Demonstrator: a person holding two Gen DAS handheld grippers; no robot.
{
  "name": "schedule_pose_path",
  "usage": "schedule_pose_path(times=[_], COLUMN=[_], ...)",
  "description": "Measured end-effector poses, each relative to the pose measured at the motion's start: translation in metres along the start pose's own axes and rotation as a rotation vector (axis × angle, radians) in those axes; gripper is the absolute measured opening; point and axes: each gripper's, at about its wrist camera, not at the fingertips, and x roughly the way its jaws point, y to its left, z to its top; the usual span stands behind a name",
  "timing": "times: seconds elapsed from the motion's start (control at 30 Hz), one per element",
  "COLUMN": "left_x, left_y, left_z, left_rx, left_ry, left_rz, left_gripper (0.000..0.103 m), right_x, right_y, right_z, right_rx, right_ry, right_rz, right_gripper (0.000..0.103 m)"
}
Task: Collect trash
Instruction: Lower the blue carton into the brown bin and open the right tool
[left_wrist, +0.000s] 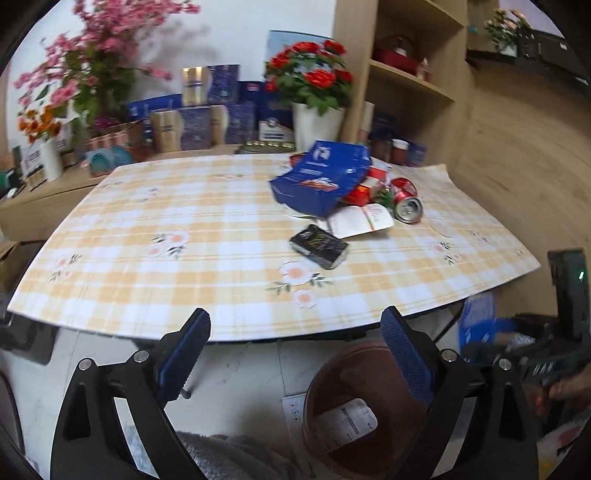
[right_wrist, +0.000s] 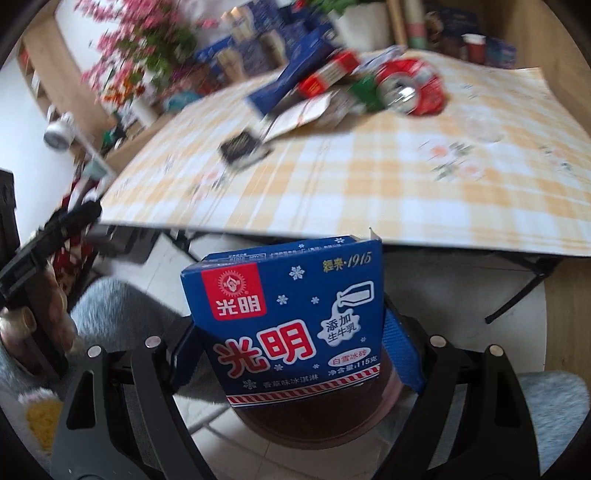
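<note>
My right gripper (right_wrist: 291, 343) is shut on a blue ice-cream carton (right_wrist: 288, 317) and holds it just above a brown bin (right_wrist: 314, 421) on the floor. My left gripper (left_wrist: 295, 332) is open and empty, off the table's front edge, above the floor; the brown bin (left_wrist: 332, 435) with a white wrapper inside is below it to the right. On the table lie a black packet (left_wrist: 319, 246), a large blue box (left_wrist: 321, 179), a white card (left_wrist: 360, 220), red packaging (left_wrist: 369, 188) and a crushed red can (left_wrist: 406, 201).
A yellow-checked cloth (left_wrist: 184, 258) covers the table. Behind it stand flower pots (left_wrist: 316, 99), blue and gold boxes (left_wrist: 207, 118) and a wooden shelf (left_wrist: 413, 74). The right gripper's body (left_wrist: 546, 354) shows at the left view's right edge. A grey fluffy garment (right_wrist: 110, 314) is below.
</note>
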Motion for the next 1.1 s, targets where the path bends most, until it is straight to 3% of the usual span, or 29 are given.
schedule_pose_path(times=[0.17,0.63,0.73,0.83,1.1], left_x=[-0.015,-0.021,-0.017,-0.012,-0.012], left_y=[0.007,0.018,0.017,0.018,0.025], left_z=[-0.007,-0.018,-0.018,-0.018,-0.018], left_rx=[-0.037,-0.092,-0.081,-0.088,-0.12], left_ry=[-0.06,-0.047,-0.028,-0.005,0.002], left_rz=[0.047,0.119,0.116,0.119,0.107], left_gripper=[0.095,0.097,0.097,0.097,0.097], right_x=[0.028,0.059,0.061,0.061,0.04], right_y=[0.03,0.019,0.021,0.021,0.014], right_z=[-0.013,-0.01,-0.011,-0.01,-0.003], right_rx=[-0.166,-0.14,-0.147,-0.144,-0.093], right_ry=[0.1,0.178,0.18,0.174,0.095], right_rz=[-0.024,-0.064,-0.067,-0.061,-0.065], right_gripper=[0.084,0.084,0.085,0.096,0.097])
